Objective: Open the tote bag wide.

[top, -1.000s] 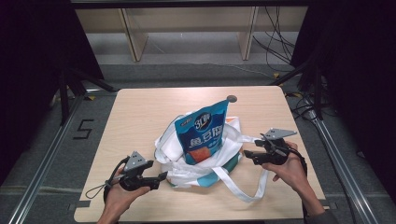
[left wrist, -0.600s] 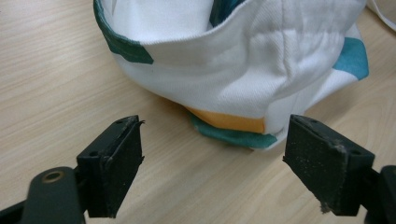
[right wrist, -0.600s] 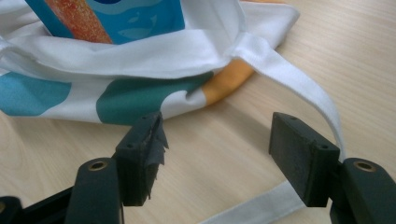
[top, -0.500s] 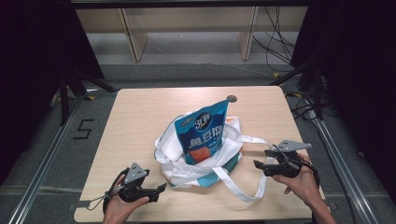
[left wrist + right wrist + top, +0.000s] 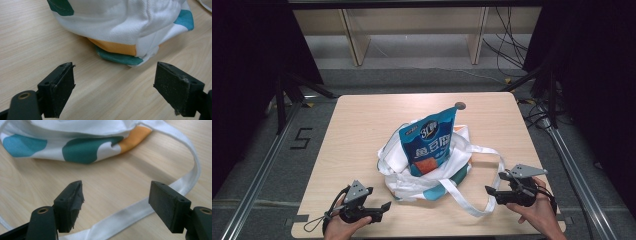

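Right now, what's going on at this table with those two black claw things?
A person sits at a wooden table, holding a two-jaw gripper in each hand. The left gripper and right gripper both rest open near the table's front edge, holding nothing. Between them lies a white tote bag with a blue snack packet standing up out of it; one strap loops toward the right gripper.

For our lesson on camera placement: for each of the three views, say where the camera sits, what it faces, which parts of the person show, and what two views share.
High view: above the table's near side, looking forward and down at the tote bag holding a blue snack pouch; both hands show.
Left gripper view: on the left gripper, facing the bag's corner; its own fingers show.
Right gripper view: on the right gripper, facing the white strap; its own fingers show.
Shared: both gripper views show the bag on the wooden table.
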